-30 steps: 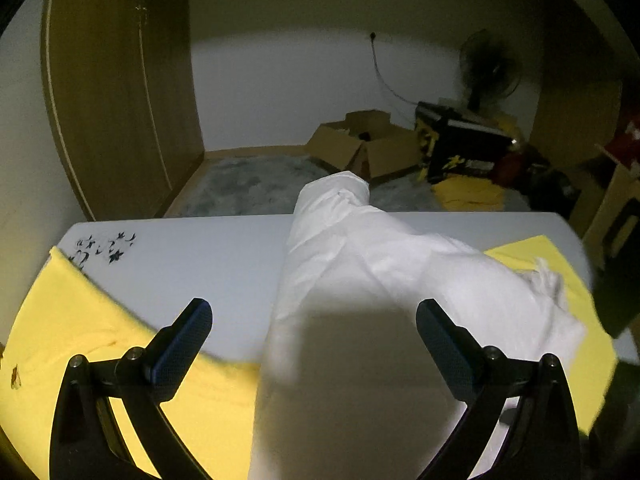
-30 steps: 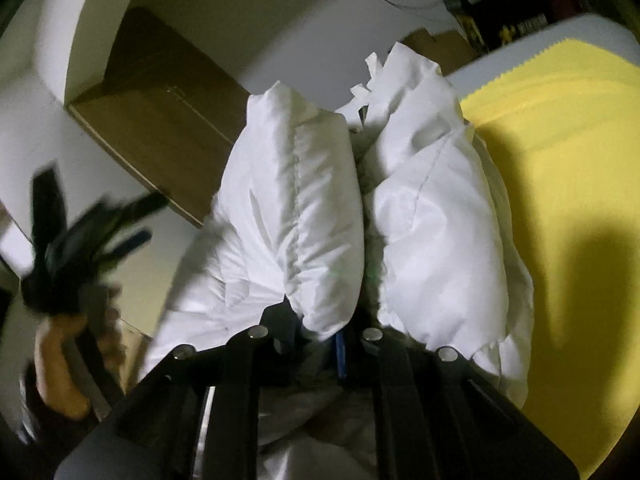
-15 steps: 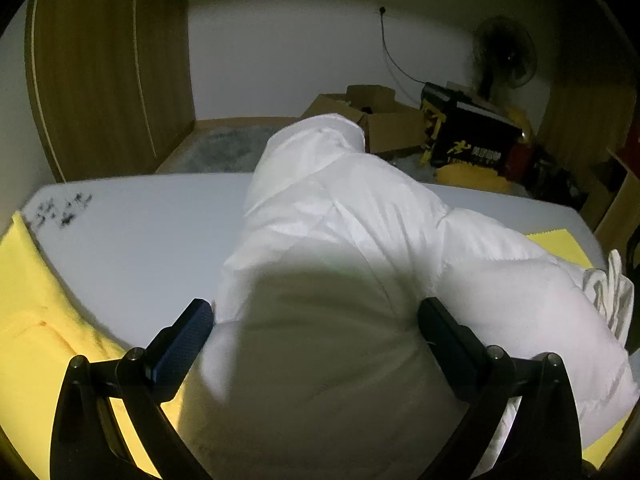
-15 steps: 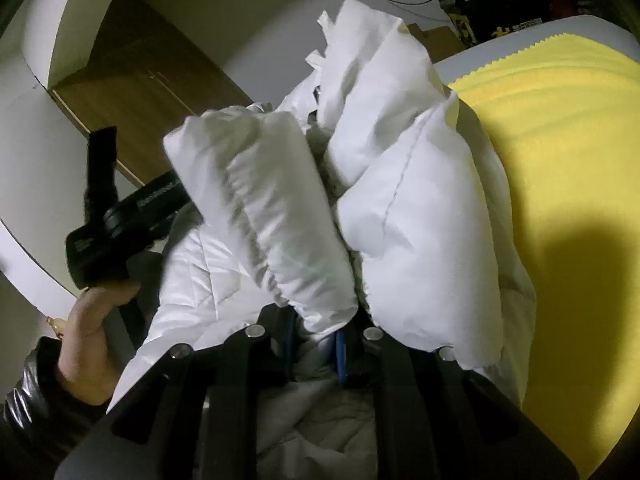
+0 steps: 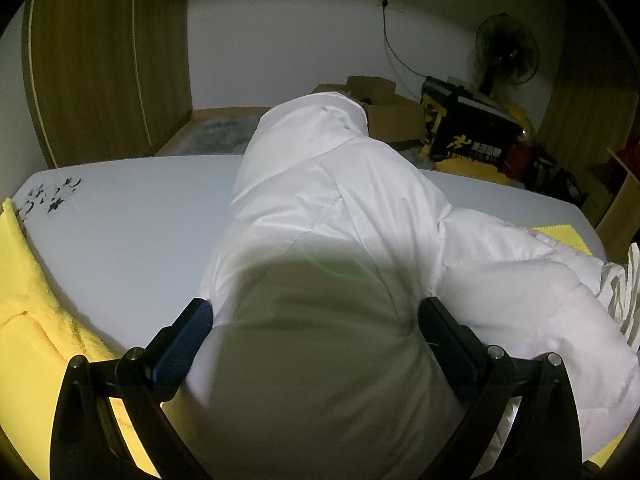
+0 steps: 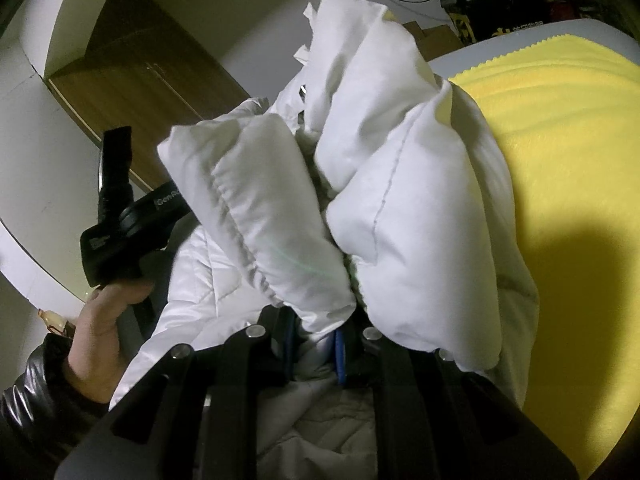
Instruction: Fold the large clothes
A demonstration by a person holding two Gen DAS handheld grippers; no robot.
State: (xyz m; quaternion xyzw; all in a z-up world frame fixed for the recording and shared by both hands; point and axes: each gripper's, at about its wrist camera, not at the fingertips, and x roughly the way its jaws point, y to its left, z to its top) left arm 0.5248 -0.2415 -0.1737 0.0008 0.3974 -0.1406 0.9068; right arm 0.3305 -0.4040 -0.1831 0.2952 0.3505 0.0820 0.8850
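A white puffy jacket [image 5: 340, 208] lies bunched on the white table [image 5: 132, 216]. My left gripper [image 5: 316, 324] is open, its two fingers wide apart on either side of a thick fold of the jacket, which bulges between them. My right gripper [image 6: 312, 344] is shut on the white jacket [image 6: 400, 184], pinching a bunch of padded fabric that stands up in front of the camera. The left gripper's body [image 6: 120, 216] and the hand holding it show at the left of the right wrist view.
A yellow cloth [image 6: 560, 160] covers the table to the right of the jacket, and another yellow cloth [image 5: 28, 300] lies at the left. Cardboard boxes [image 5: 384, 108], a black and yellow box [image 5: 468, 136] and a fan [image 5: 504, 56] stand beyond the table.
My left gripper has moved forward over the jacket, so the fold now fills the gap between its open fingers. My right gripper kept its grip; the held fabric has shifted and spread.
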